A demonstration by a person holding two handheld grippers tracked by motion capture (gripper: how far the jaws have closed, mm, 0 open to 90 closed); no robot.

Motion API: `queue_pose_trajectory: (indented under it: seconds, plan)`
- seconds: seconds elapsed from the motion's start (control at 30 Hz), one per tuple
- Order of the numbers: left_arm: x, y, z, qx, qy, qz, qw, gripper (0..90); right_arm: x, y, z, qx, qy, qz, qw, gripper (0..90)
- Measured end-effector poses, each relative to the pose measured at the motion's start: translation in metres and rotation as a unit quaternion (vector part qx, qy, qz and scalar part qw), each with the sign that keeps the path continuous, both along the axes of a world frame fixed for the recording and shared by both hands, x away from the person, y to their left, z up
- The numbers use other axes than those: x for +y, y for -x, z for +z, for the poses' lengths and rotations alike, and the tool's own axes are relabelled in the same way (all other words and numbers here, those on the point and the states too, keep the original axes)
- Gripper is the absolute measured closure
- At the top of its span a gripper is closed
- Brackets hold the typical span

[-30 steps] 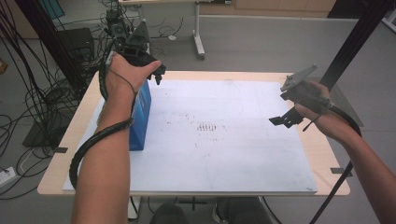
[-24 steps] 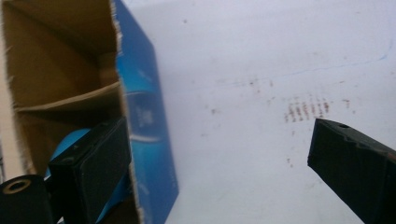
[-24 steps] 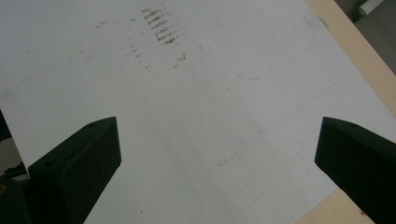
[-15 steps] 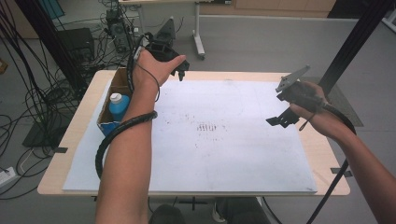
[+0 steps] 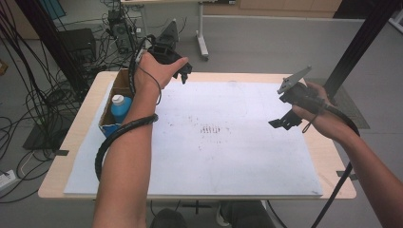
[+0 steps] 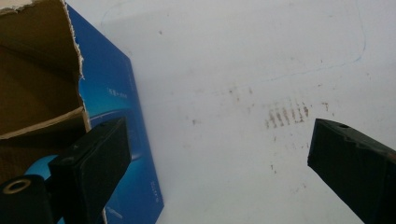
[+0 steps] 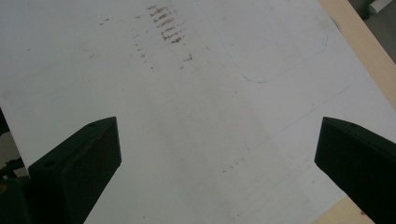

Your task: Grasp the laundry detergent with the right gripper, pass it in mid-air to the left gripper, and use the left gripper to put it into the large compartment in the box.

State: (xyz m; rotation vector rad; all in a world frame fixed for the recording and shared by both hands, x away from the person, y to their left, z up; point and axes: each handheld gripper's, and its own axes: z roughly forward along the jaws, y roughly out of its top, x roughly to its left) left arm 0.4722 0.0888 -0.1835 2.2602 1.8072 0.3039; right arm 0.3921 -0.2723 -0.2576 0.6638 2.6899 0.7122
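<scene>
An open cardboard box (image 5: pixel 107 124) with a blue printed side (image 6: pixel 123 135) lies at the table's left edge. A blue bottle (image 5: pixel 120 109) with a pale cap lies inside it. My left gripper (image 5: pixel 183 73) hangs in the air near the table's far edge, up and to the right of the box. Its jaws stand wide apart (image 6: pixel 219 133) with nothing between them. Above the right part of the white sheet (image 5: pixel 237 161), my right gripper (image 5: pixel 285 121) is held open (image 7: pixel 218 128) and empty.
The white sheet covers most of the wooden table (image 5: pixel 342 185) and carries brown smudge marks (image 5: pixel 211 129) near its middle. Cables and black equipment (image 5: pixel 76 42) lie on the floor at the left. A black pole (image 5: pixel 361 40) rises at the far right.
My left hand and gripper moved away from above the box toward the table's far edge and to the right, uncovering the box and bottle. The right gripper has barely shifted.
</scene>
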Motion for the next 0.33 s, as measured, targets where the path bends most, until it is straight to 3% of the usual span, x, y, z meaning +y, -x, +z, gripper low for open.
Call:
queue_pose_trajectory:
  seconds: [0.33]
  plan:
    - [0.0036,0.0038,-0.0041,0.004,0.001,-0.003,1.0,6.5,-0.0004,0.0044,-0.0012,0.0,0.005,-0.002,1.0,0.3]
